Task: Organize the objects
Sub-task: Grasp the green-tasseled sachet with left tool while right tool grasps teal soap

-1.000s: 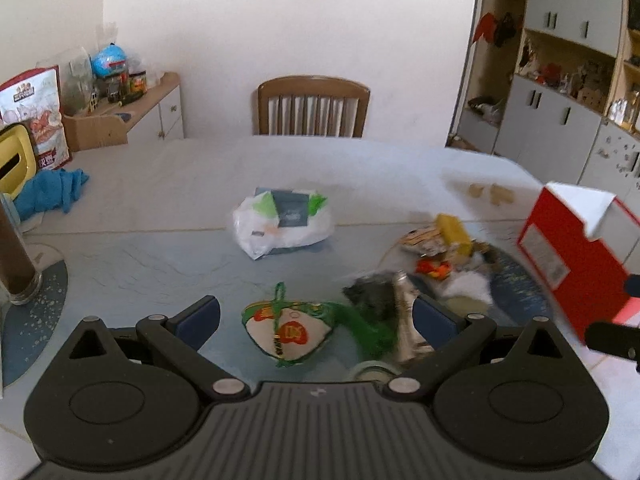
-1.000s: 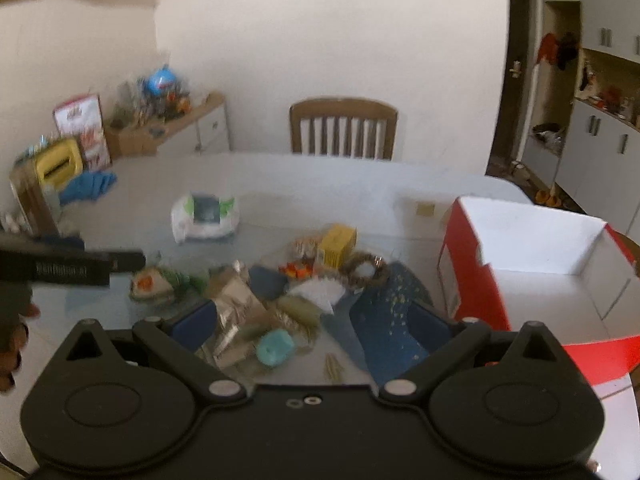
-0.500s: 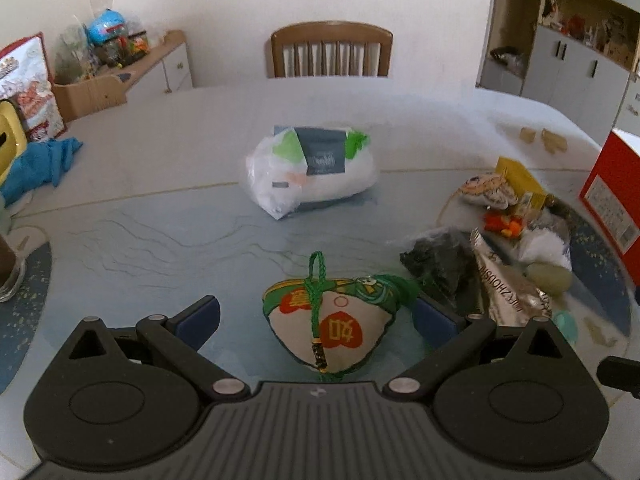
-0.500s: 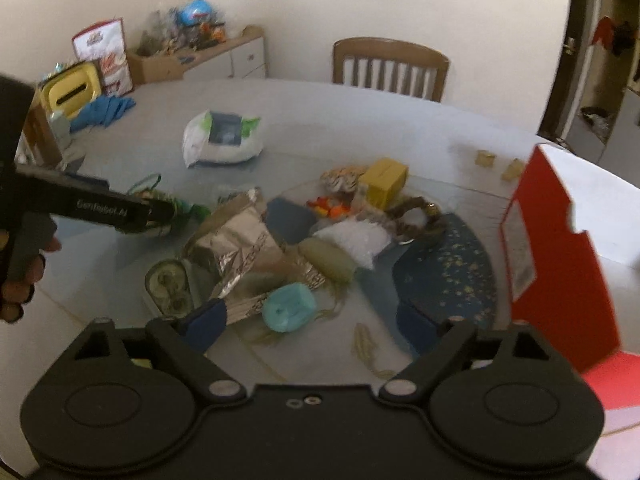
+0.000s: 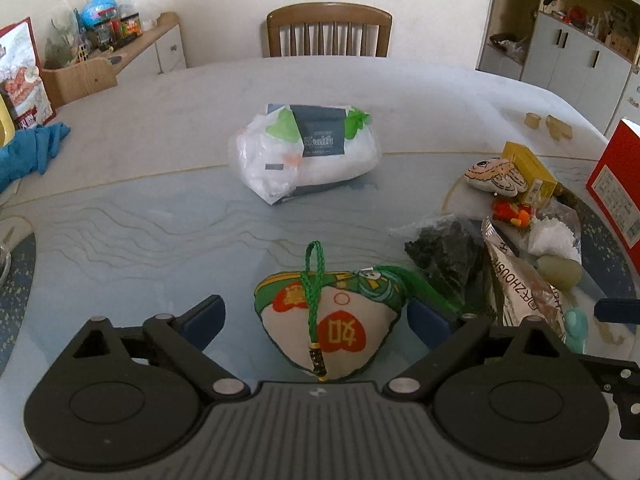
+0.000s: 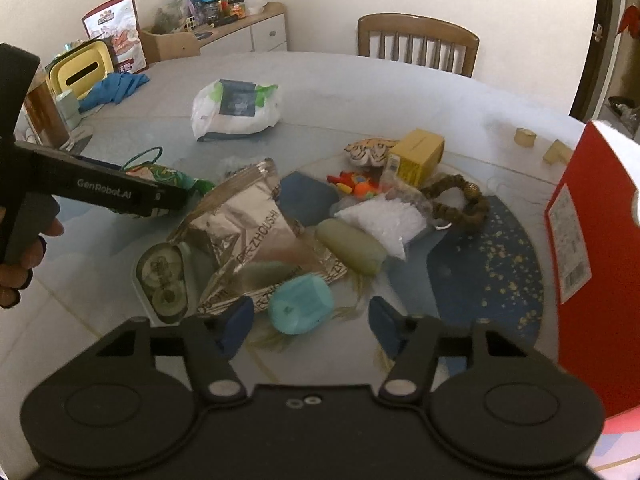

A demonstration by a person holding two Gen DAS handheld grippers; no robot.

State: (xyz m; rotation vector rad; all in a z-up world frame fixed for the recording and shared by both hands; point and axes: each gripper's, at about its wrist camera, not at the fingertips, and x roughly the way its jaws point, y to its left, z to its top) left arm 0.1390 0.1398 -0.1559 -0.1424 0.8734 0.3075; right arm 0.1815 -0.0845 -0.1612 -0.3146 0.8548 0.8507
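Note:
A heart-shaped cloth pouch [image 5: 332,324] with a green cord lies on the glass table between the fingers of my left gripper [image 5: 316,320]. Its jaws are closing, with a gap still showing at the left pad. In the right wrist view a small turquoise case [image 6: 301,308] sits between the fingers of my right gripper [image 6: 310,320]. Those jaws are closing too, and neither pad touches the case. Around it lie a silver foil bag [image 6: 248,232], a green oval bar [image 6: 352,244] and a clear tape dispenser [image 6: 162,276].
An open red box [image 6: 592,240] stands at the right. Further back are a white plastic bag [image 5: 304,152], a yellow carton [image 6: 418,152], a brown ring [image 6: 460,200] and a chair [image 5: 328,32]. A hand [image 6: 16,276] grips the left tool's handle.
Both grippers have come down and closer to the table. The left now straddles the pouch and the right straddles the turquoise case. The right jaws have narrowed markedly.

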